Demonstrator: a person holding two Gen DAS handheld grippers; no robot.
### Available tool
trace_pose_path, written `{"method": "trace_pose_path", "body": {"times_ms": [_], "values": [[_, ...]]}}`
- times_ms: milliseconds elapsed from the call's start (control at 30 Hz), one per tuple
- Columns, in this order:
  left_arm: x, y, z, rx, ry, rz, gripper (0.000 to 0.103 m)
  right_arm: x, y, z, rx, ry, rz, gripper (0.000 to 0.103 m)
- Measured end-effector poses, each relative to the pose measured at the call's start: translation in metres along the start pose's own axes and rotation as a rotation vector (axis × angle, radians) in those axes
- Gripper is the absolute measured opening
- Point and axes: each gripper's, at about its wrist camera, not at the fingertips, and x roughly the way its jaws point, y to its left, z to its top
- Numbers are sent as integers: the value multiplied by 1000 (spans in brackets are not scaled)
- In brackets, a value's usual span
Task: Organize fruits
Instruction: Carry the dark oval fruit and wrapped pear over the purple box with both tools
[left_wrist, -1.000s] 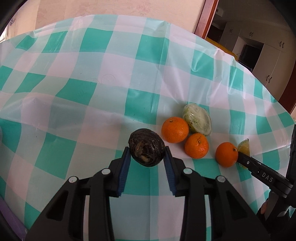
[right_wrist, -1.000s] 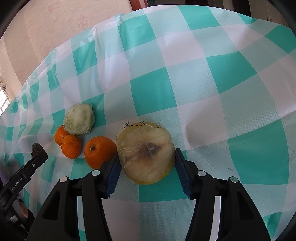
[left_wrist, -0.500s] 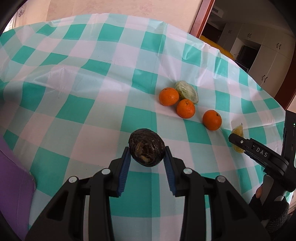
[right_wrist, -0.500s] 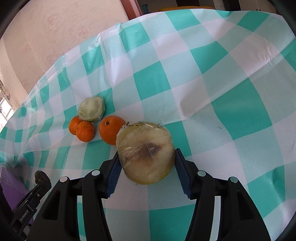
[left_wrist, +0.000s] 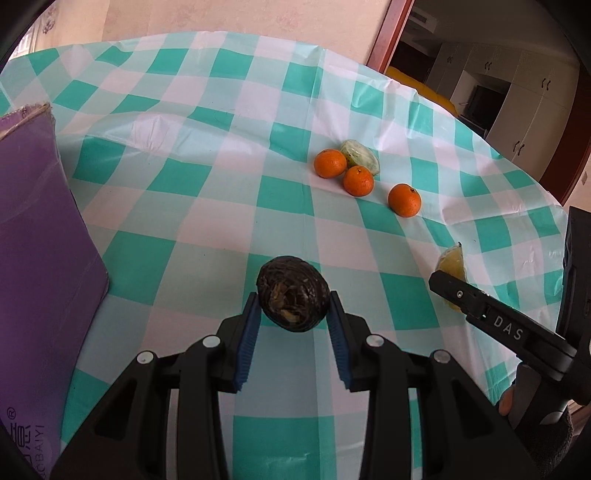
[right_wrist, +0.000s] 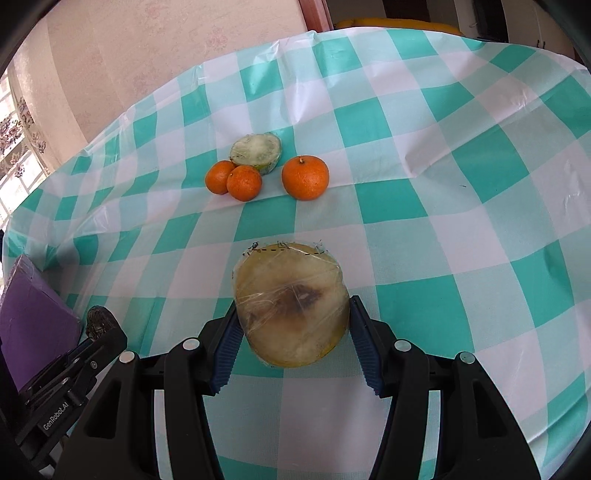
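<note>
Teal-and-white checked plastic covers the table (left_wrist: 207, 206), and from the left wrist the left gripper (left_wrist: 293, 306) is clamped on a dark, wrinkled fruit (left_wrist: 293, 299), lifted clear of the cloth; the purple box (left_wrist: 37, 258) sits at the table's left edge, nearer this hand than the other. Ahead and rightward, well apart, three oranges (left_wrist: 357, 180) cluster with a wrapped green half-fruit (left_wrist: 360, 156). Over to the right wrist: the right gripper (right_wrist: 293, 325) is squeezing a cling-wrapped yellow melon half (right_wrist: 291, 306), cut face up. My read: both loads head left, toward that box.
</note>
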Motion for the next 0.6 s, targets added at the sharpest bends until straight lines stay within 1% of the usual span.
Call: {"method": "trace_pose_path", "body": {"times_ms": [100,367,500,600], "values": [[-15,3,-13,8,-11,-2,37,-10,10,-13,-24,-6,-1,55],[-50,13,-44,17,-18,6,37,-27,42,-47,-107,47,15,55],[-61,17,-52,23,-30,5,37,-35,55,-62,-140,61,30,55],[-66,15,-57,45,-36,15,37,-40,63,-71,-166,67,39,55]]}}
